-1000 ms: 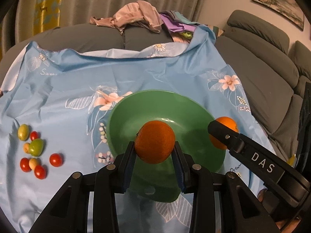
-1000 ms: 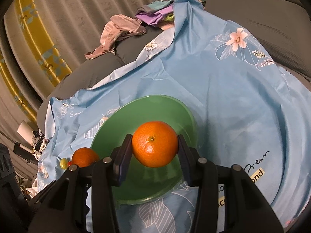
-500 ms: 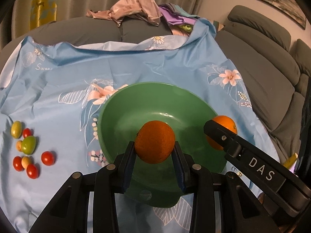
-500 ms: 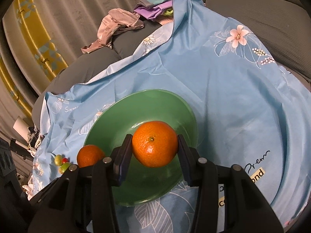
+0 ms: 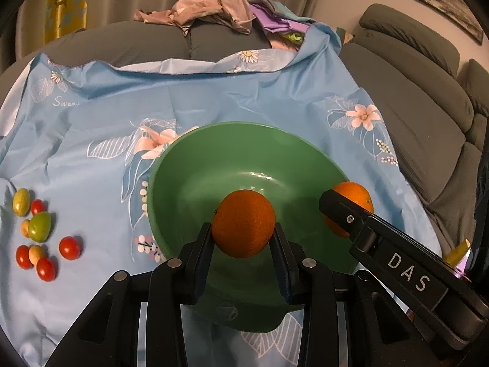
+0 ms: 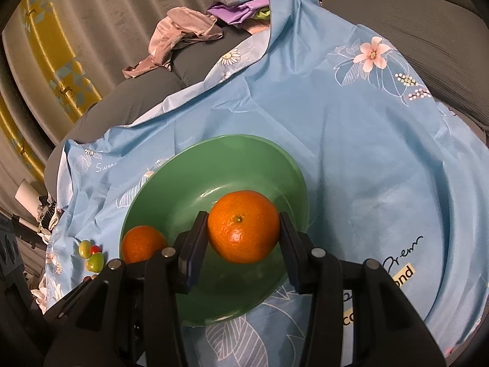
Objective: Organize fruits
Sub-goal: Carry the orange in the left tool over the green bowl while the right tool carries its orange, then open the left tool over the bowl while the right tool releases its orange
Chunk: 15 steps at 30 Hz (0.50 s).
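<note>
My left gripper point(image 5: 243, 237) is shut on an orange point(image 5: 243, 223) and holds it above the green bowl point(image 5: 195, 168). My right gripper point(image 6: 243, 238) is shut on a second orange point(image 6: 243, 225), also above the bowl point(image 6: 195, 177). The right gripper's orange shows in the left wrist view point(image 5: 356, 197) at the bowl's right rim. The left gripper's orange shows in the right wrist view point(image 6: 142, 243) at the bowl's left rim. The bowl's inside holds no fruit that I can see.
The bowl sits on a blue floral cloth point(image 5: 214, 98) spread over a grey sofa point(image 5: 409, 91). Several small red, green and yellow fruits point(image 5: 39, 229) lie on the cloth left of the bowl. Crumpled clothes point(image 5: 211, 9) lie at the back.
Both grippers have moved forward with their oranges, so the bowl sits closer under them. The two oranges have drawn nearer to each other over the bowl.
</note>
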Each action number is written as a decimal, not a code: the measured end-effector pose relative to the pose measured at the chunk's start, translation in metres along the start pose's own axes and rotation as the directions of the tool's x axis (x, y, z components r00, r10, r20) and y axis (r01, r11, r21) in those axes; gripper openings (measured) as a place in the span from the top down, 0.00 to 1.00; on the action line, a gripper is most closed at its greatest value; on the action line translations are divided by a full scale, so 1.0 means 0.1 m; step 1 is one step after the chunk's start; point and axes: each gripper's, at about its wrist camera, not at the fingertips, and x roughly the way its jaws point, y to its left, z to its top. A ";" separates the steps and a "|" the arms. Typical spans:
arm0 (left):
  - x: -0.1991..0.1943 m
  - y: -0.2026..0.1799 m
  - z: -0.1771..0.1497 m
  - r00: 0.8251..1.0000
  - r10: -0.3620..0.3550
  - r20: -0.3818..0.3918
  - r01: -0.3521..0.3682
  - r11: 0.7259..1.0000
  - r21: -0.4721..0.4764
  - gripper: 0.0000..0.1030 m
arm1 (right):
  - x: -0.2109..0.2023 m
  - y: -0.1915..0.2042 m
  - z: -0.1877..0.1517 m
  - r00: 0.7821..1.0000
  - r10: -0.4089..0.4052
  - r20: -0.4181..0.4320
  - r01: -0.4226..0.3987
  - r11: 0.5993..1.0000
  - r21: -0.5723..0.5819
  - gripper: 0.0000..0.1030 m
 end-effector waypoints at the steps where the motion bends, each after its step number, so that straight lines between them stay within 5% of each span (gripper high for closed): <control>1: 0.01 0.00 0.00 1.000 -0.001 -0.001 0.001 1.000 -0.002 0.64 | 0.00 0.00 0.00 1.000 -0.001 -0.001 0.001 1.000 0.000 0.55; 15: 0.07 0.01 -0.01 1.000 0.003 -0.019 -0.003 1.000 -0.002 0.64 | 0.05 0.01 -0.02 1.000 -0.011 -0.016 0.011 1.000 -0.013 0.55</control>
